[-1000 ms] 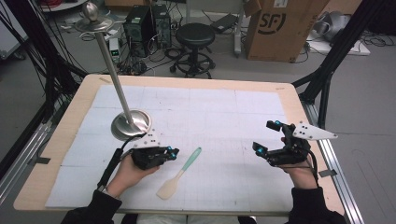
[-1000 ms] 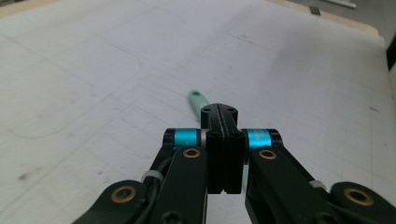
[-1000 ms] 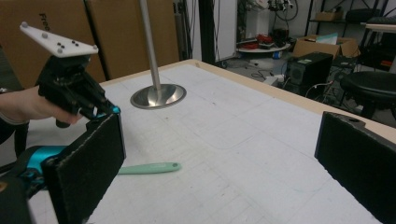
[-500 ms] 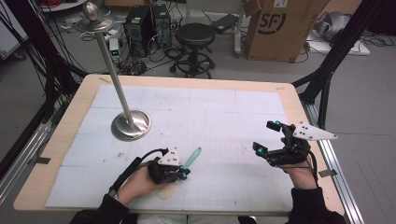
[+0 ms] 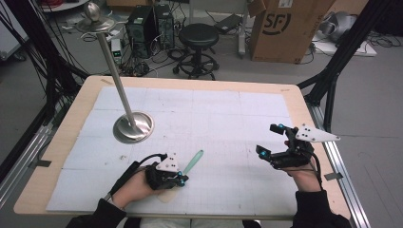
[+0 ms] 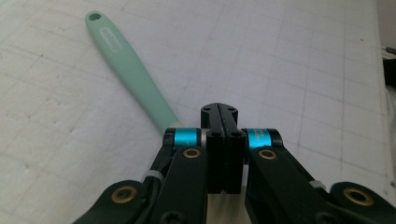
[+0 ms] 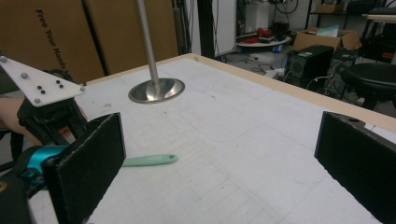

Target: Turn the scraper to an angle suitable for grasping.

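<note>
Left gripper [image 5: 167, 176], jaws pressed together, sits over the blade end of a mint-green spatula [image 6: 132, 73] lying flat on the table mat [image 5: 214, 118], where so shallow a hold, if any, risks the tool pivoting or slipping loose on lifting.

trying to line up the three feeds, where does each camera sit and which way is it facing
High view: above the person's side, looking forward and down on the table; both forearms, left gripper and right gripper show.
Left gripper view: rides the left gripper, looking along its closed fingers at the mat beside the green handle.
Right gripper view: rides the right gripper, facing across the table toward the metal stand.
All share the green handle.
</note>
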Demonstrator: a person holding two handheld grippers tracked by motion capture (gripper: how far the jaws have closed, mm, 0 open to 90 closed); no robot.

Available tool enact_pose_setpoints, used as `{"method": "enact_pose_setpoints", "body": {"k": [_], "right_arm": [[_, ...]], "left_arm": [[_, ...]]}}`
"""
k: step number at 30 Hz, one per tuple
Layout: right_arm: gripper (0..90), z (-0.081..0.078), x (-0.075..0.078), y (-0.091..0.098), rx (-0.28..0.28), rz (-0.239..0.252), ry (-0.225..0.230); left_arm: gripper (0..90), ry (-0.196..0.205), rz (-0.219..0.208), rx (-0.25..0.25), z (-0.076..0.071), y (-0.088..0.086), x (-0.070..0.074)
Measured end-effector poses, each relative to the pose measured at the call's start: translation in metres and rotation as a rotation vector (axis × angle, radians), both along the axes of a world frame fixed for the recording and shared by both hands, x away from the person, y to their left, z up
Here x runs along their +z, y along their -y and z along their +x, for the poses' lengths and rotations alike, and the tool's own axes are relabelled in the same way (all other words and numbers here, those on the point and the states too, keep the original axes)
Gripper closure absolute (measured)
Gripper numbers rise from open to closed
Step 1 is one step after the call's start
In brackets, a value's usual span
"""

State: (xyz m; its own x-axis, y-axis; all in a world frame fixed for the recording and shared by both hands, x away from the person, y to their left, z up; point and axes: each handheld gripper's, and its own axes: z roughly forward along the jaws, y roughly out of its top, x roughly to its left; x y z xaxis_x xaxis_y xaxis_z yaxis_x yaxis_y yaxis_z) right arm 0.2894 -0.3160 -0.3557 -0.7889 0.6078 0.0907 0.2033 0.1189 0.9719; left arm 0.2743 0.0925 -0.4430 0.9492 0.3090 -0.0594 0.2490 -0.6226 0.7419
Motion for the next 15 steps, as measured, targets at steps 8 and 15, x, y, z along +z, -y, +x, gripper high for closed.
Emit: {"method": "enact_pose_setpoints", "body": {"k": [8,15], "right_arm": [[0.8,0.001,-0.002,-0.002,0.005,-0.005,-0.008],[0.8,0.002,-0.003,-0.003,0.009,-0.008,-0.009]], "left_arm": [[90.0,-0.050,-0.022,0.007,-0.002,-0.028,-0.001],[90.0,-0.044,-0.007,0.014,-0.004,-0.056,0.001]]}}
